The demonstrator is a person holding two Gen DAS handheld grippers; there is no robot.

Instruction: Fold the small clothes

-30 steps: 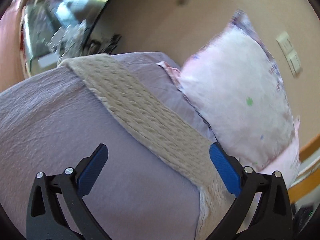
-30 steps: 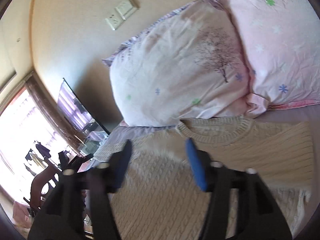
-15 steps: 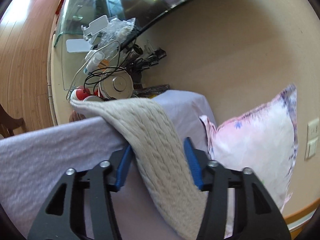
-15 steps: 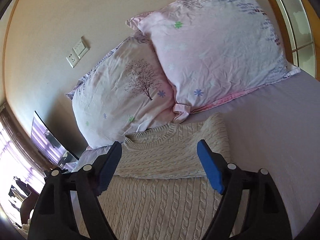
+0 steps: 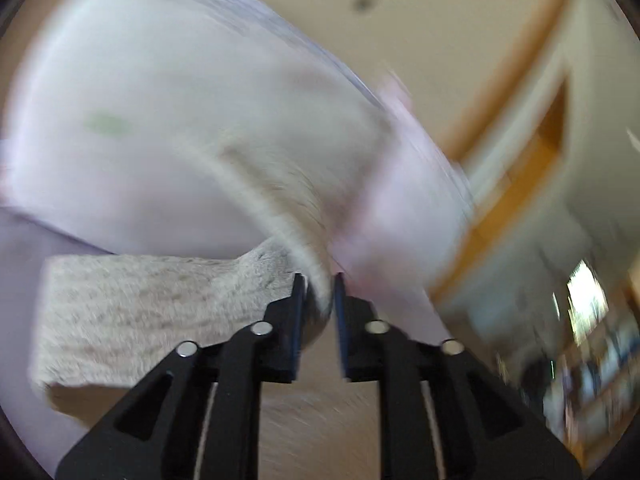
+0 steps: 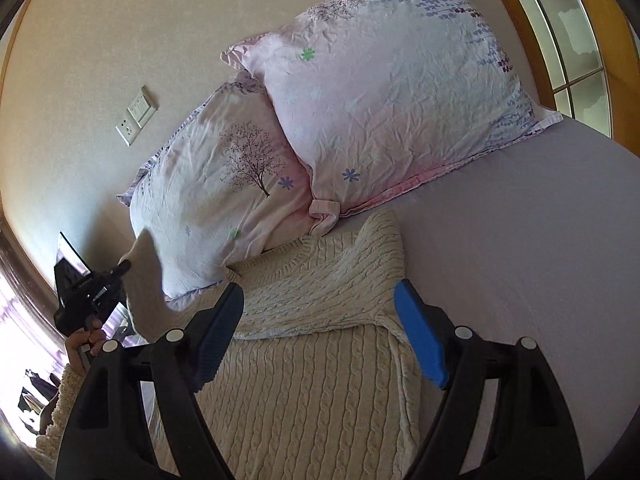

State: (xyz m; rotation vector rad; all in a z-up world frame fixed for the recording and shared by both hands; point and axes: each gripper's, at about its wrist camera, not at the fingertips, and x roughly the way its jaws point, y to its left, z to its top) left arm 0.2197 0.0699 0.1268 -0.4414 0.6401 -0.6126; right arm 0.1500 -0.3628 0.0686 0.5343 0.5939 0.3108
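Note:
A cream cable-knit sweater [image 6: 312, 320] lies on the lilac bed sheet [image 6: 520, 264], its right sleeve folded across the chest. My right gripper [image 6: 320, 332] is open and empty just above the sweater's body. My left gripper [image 5: 318, 292] is shut on the sweater's left sleeve [image 5: 160, 312] and holds it lifted; the view is motion-blurred. In the right wrist view the left gripper [image 6: 100, 284] shows at the left with the raised sleeve [image 6: 146, 280] hanging from it.
Two pink floral pillows [image 6: 392, 92] [image 6: 224, 188] lean on the beige wall behind the sweater. A wall socket and switch [image 6: 136, 116] sit above them. A wooden window frame [image 6: 532, 28] is at the far right. Bare sheet lies right of the sweater.
My left gripper has closed on the sleeve and swung it up toward the pillows. My right gripper has drawn back a little and stayed open.

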